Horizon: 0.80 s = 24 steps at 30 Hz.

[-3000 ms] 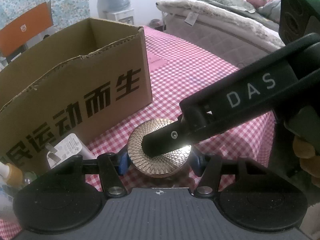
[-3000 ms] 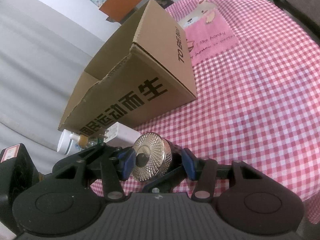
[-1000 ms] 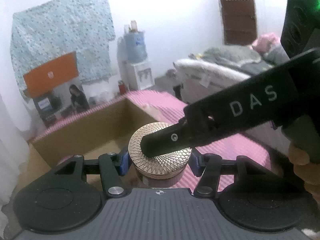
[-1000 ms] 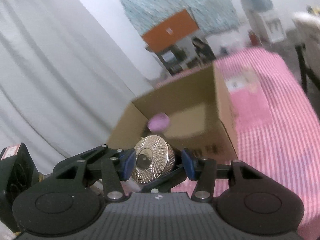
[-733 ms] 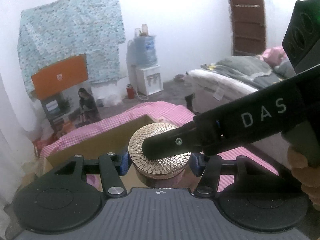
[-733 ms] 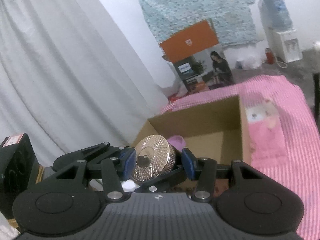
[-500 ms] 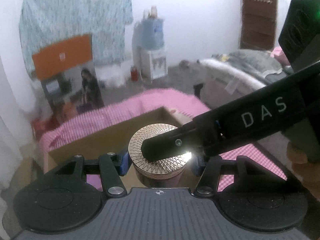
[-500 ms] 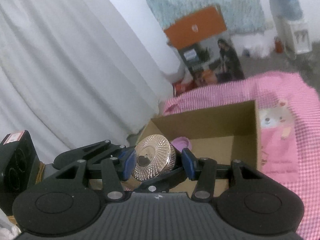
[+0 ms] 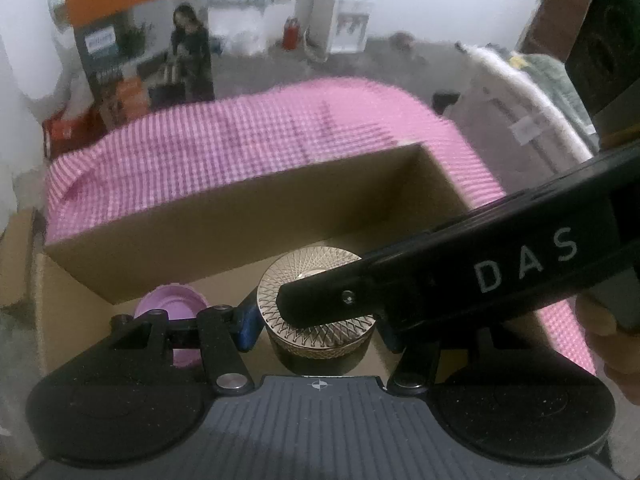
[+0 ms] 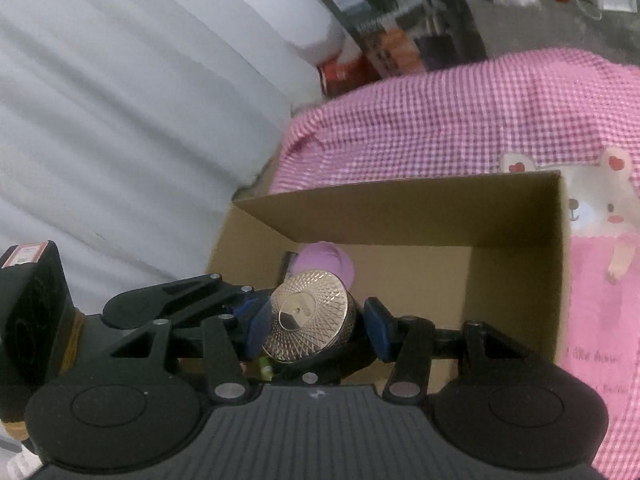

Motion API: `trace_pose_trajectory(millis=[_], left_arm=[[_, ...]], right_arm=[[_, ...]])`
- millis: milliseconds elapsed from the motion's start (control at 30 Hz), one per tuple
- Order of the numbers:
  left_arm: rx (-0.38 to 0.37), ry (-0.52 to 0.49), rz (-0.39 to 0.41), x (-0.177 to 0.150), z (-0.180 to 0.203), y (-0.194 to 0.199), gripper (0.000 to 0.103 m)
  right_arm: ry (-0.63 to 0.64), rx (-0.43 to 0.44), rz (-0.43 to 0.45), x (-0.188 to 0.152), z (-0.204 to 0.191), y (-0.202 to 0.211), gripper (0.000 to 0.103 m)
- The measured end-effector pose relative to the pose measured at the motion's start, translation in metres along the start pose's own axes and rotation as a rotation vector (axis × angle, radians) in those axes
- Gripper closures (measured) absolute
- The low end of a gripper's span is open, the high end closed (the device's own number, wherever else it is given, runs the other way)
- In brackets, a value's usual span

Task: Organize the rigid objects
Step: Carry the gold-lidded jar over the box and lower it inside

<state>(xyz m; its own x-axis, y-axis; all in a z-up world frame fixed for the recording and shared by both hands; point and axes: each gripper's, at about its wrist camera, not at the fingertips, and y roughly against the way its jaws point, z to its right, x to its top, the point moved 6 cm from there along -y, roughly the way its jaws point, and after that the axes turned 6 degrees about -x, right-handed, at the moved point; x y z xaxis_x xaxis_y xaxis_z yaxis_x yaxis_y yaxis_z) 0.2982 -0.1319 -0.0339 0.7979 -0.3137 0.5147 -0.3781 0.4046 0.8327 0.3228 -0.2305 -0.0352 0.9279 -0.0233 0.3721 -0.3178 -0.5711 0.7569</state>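
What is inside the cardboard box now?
Inside the cardboard box, a purple lid lies near its far wall. The gold tin, gripped by both claws, hangs over the opening and covers part of the floor, so anything beneath it cannot be seen.

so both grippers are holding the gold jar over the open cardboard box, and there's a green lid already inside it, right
Not quite: the lid already in the cardboard box is purple, not green, as the right wrist view shows. The rest holds: the left gripper and right gripper both clamp the gold jar above the open box.
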Motion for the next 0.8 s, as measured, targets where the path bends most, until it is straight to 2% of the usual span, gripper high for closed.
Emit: trace_pose_trajectory(millis=[233, 433, 667, 800], left_arm=[[0.035, 0.027, -0.087, -0.001, -0.018, -0.031, 0.047], [0.055, 0.045, -0.128, 0.001, -0.029, -0.049, 0.047], [0.052, 0.051, -0.136, 0.004, -0.033, -0.059, 0.046], [0.024, 0.062, -0.152, 0.002, -0.032, -0.062, 0.041]], right_arm=[[-0.024, 0.004, -0.096, 0.015, 0.014, -0.038, 0.049], [-0.022, -0.003, -0.133, 0.027, 0.022, -0.068, 0.049], [0.031, -0.037, -0.117, 0.032, 0.023, -0.081, 0.049], [0.108, -0.095, -0.084, 0.03, 0.017, -0.083, 0.048]])
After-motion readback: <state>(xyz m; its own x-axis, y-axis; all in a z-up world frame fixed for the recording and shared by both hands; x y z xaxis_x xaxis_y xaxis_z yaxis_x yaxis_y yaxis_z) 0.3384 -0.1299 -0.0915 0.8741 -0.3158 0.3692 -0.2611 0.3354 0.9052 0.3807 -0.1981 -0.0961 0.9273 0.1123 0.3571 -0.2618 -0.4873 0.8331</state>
